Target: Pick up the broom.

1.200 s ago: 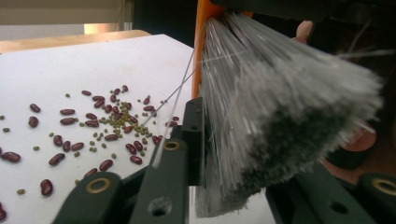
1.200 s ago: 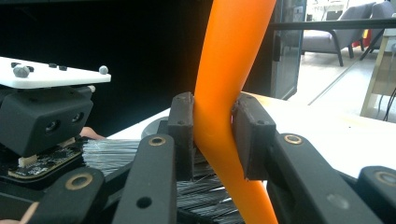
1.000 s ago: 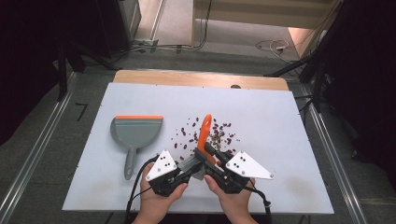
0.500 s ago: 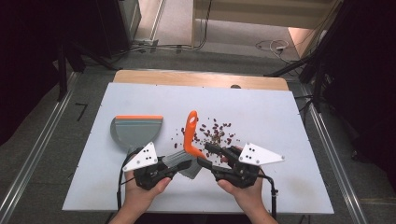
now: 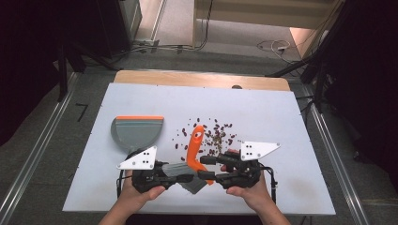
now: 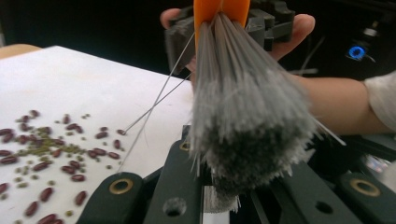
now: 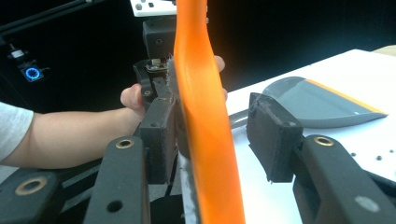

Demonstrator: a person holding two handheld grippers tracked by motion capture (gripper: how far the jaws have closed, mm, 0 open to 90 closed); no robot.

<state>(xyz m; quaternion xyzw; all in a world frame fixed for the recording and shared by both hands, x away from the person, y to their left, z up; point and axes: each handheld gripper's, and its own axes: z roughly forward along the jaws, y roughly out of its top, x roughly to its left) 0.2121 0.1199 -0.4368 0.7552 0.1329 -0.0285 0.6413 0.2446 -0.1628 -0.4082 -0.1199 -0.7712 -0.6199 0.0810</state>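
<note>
A brush with an orange handle [image 5: 194, 143] and grey bristles [image 6: 247, 107] is up off the white table, between my two grippers near the front edge. My left gripper [image 5: 185, 171] is shut on the bristle end, whose tips sit between its jaws [image 6: 233, 158]. My right gripper [image 5: 204, 166] stands open around the handle [image 7: 201, 93]. Its left pad [image 7: 161, 130] touches the handle and its right pad [image 7: 273, 135] stands off with a gap. Red beans and small green ones [image 5: 213, 133] lie scattered beyond the brush. A grey dustpan [image 5: 138, 131] with an orange lip lies to the left.
The white table top [image 5: 263, 108] ends close in front of my hands. The dustpan's handle runs back under my left gripper's grey plate [image 5: 138, 158]. Dark floor and metal rails [image 5: 33, 154] flank the table.
The brush has swung from leaning left to nearly upright and shifted right. Both hands slid right along the front edge. The right jaws have parted from the handle.
</note>
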